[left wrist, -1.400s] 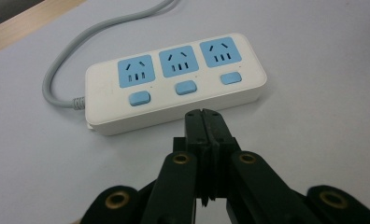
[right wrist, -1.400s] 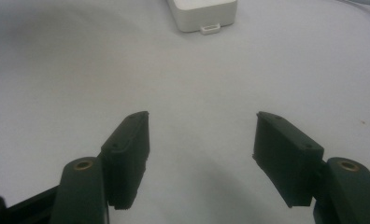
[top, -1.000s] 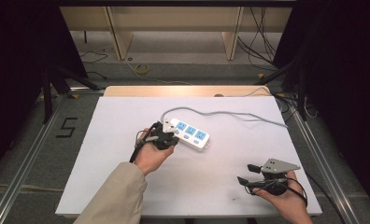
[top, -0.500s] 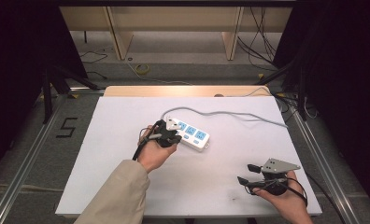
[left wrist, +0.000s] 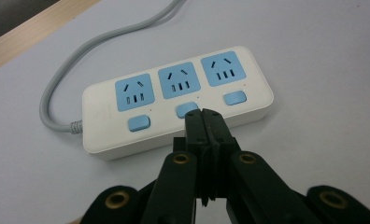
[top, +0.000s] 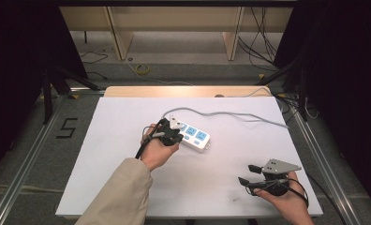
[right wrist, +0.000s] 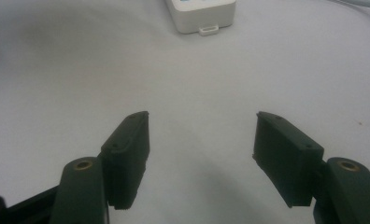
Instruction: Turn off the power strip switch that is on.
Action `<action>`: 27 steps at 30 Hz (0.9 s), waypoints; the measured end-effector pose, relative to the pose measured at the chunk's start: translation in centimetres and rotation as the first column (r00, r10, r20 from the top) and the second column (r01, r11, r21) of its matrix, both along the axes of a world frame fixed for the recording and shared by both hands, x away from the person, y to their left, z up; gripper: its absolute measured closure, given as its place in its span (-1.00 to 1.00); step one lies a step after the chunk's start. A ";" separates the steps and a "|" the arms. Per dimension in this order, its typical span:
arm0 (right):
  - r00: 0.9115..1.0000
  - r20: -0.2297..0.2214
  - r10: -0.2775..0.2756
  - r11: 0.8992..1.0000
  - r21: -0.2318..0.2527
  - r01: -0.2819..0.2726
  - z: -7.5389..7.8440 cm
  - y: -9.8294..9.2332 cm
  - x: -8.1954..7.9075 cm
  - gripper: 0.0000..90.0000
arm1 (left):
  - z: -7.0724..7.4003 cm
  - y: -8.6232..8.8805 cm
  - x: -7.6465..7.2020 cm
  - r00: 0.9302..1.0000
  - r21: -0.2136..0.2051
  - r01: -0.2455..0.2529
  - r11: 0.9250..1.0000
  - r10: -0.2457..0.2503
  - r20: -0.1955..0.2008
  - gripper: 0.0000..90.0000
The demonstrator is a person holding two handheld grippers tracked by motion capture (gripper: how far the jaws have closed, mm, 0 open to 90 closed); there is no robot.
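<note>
White power strip (left wrist: 174, 100), middle switch (left wrist: 187, 109) half hidden by closed left tool (left wrist: 204, 122)

The power strip (top: 193, 136) lies mid-table (top: 113, 164), its cable (top: 230, 114) running toward the right edge, the right gripper (top: 249, 175) near the front right corner.
</note>
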State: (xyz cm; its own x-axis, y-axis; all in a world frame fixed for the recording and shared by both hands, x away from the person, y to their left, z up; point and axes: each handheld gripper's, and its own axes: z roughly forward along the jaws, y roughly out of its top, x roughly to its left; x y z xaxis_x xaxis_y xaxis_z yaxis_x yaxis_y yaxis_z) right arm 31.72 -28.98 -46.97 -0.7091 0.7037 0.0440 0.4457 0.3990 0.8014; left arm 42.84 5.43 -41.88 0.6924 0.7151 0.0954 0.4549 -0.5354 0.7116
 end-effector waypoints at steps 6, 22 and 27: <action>1.000 0.000 0.000 1.000 0.000 0.000 0.0 0.0 0.0 -0.18 | 0.0 -0.4 0.3 1.000 0.011 0.011 1.000 -0.011 0.003 1.00; 1.000 0.001 0.000 1.000 -0.002 0.000 0.0 0.0 0.0 -0.18 | 0.4 -1.5 0.9 1.000 0.008 0.021 1.000 -0.021 -0.010 1.00; 1.000 0.000 0.000 1.000 -0.002 0.000 0.0 0.0 0.0 -0.18 | 0.6 -1.9 1.0 1.000 0.006 0.030 1.000 -0.030 -0.010 1.00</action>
State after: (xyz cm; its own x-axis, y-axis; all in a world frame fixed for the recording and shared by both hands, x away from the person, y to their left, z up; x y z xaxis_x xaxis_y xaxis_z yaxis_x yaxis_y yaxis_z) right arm 31.76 -28.99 -46.98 -0.7092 0.7037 0.0426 0.4458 0.4009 0.8003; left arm 43.85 3.51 -41.28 0.7144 0.6936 0.0928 0.4454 -0.5529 0.7042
